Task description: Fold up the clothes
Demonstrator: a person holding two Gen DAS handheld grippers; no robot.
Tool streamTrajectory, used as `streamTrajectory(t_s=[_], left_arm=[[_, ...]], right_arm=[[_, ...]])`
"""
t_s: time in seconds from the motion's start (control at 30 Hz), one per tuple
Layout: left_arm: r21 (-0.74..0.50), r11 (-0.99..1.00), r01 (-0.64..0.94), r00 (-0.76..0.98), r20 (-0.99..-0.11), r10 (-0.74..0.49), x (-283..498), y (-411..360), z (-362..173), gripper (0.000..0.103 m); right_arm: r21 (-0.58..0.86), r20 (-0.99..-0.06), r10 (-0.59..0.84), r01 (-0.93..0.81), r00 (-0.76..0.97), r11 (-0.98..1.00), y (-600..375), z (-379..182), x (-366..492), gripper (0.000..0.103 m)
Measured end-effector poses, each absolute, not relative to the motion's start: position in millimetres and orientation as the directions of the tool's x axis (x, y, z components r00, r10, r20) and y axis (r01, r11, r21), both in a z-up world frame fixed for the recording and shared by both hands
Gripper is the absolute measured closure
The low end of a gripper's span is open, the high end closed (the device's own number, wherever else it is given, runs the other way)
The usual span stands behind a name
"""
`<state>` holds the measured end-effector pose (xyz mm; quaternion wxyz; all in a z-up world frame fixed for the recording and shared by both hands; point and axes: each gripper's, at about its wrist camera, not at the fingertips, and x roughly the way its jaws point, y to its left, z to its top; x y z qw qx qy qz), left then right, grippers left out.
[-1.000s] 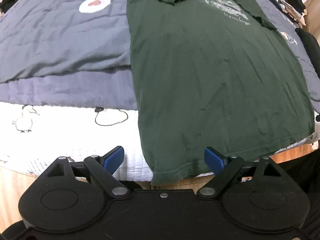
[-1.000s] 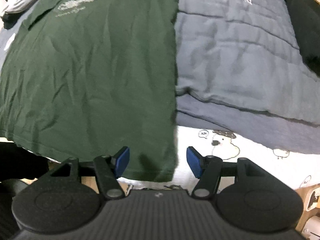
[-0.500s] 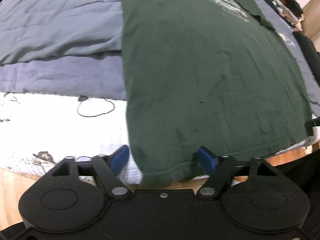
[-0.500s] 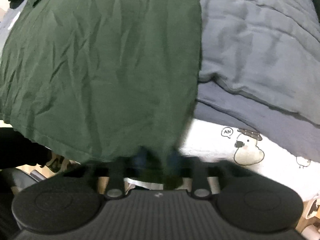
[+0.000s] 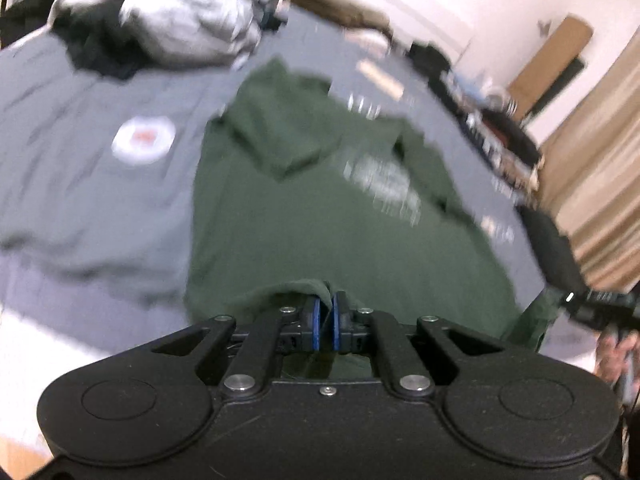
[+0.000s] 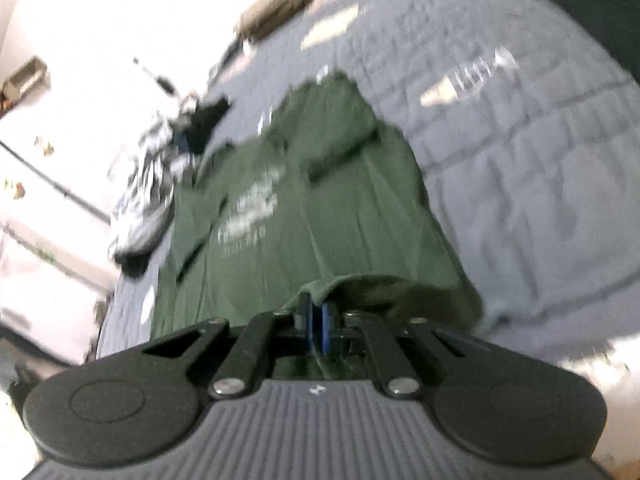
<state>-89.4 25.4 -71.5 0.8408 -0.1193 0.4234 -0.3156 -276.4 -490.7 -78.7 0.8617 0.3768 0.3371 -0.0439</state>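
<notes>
**Both hem corners grabbed, fold about to start**

So compared with a second ago, the big change is that both sets of jaws have gone from wide apart to clamped. Back then the bottom hem of the green t-shirt (image 5: 320,216) was lying flat between open blue pads at the near edge of the bed (image 5: 80,184); now each one has cloth pinched in it.

Left side first: the left gripper (image 5: 325,322) has its jaws together on a bunched bit of hem, which humps up just ahead of the pads. The rest of the shirt stretches away in front of the jaws, sleeves already tucked in over the chest print. A pile of grey and black clothes (image 5: 168,28) sits well beyond it, far ahead and to the left.

Right side: the right gripper (image 6: 315,326) is also shut on the hem, with a fold of green standing up right at its tips and the shirt body (image 6: 320,208) running off ahead of them. In the left view you can spot that gripper off to the right, with the shirt's other corner hanging from it.

Both views have tipped up and gone blurry, so the hands look to be lifting. My read: grasp done, and next the hem gets carried forward toward the collar. Main worry is thin cloth slipping from one side and skewing the fold.
</notes>
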Motion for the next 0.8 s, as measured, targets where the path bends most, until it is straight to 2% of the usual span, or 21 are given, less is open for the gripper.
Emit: streamTrajectory(t_s=[0.1, 0.43, 0.5, 0.57, 0.6, 0.63, 0.67, 0.7, 0.73, 0.77, 0.8], left_arm=[[-0.466, 0.767, 0.441, 0.485, -0.596, -0.64, -70, 2, -65, 0.097], [-0.502, 0.773, 0.388, 0.598, -0.501, -0.626, 9, -38, -74, 0.097], [-0.481, 0.789, 0.382, 0.62, -0.5, -0.605, 24, -44, -79, 0.096], [-0.441, 0.822, 0.361, 0.629, -0.536, -0.564, 35, -47, -89, 0.091], [-0.425, 0.835, 0.348, 0.623, -0.561, -0.545, 38, -47, -92, 0.083], [-0.408, 0.844, 0.348, 0.629, -0.566, -0.533, 38, -44, -90, 0.067], [-0.388, 0.853, 0.35, 0.636, -0.57, -0.52, 37, -41, -89, 0.058], [-0.344, 0.864, 0.367, 0.663, -0.555, -0.502, 33, -39, -81, 0.042], [-0.298, 0.875, 0.382, 0.689, -0.539, -0.485, 29, -38, -74, 0.038], [-0.251, 0.883, 0.396, 0.714, -0.521, -0.468, 24, -37, -67, 0.038], [-0.189, 0.889, 0.417, 0.737, -0.502, -0.452, 17, -39, -58, 0.038]], right_arm=[[0.639, -0.56, 0.132, 0.325, 0.818, 0.697, -492, -82, -250, 0.099], [0.586, -0.499, -0.071, 0.397, 0.864, 0.707, -518, -82, -173, 0.099], [0.539, -0.509, -0.109, 0.414, 0.854, 0.733, -520, -92, -158, 0.098], [0.487, -0.53, -0.142, 0.437, 0.836, 0.756, -519, -107, -149, 0.095], [0.456, -0.546, -0.159, 0.451, 0.823, 0.767, -517, -113, -145, 0.094], [0.422, -0.567, -0.172, 0.463, 0.806, 0.779, -515, -116, -142, 0.092], [0.392, -0.575, -0.183, 0.465, 0.797, 0.794, -512, -116, -141, 0.091], [0.373, -0.568, -0.188, 0.454, 0.802, 0.81, -509, -113, -143, 0.087], [0.351, -0.554, -0.196, 0.44, 0.809, 0.826, -505, -109, -145, 0.075], [0.324, -0.527, -0.214, 0.427, 0.822, 0.844, -499, -102, -149, 0.066], [0.292, -0.496, -0.235, 0.416, 0.836, 0.861, -492, -96, -153, 0.051]])
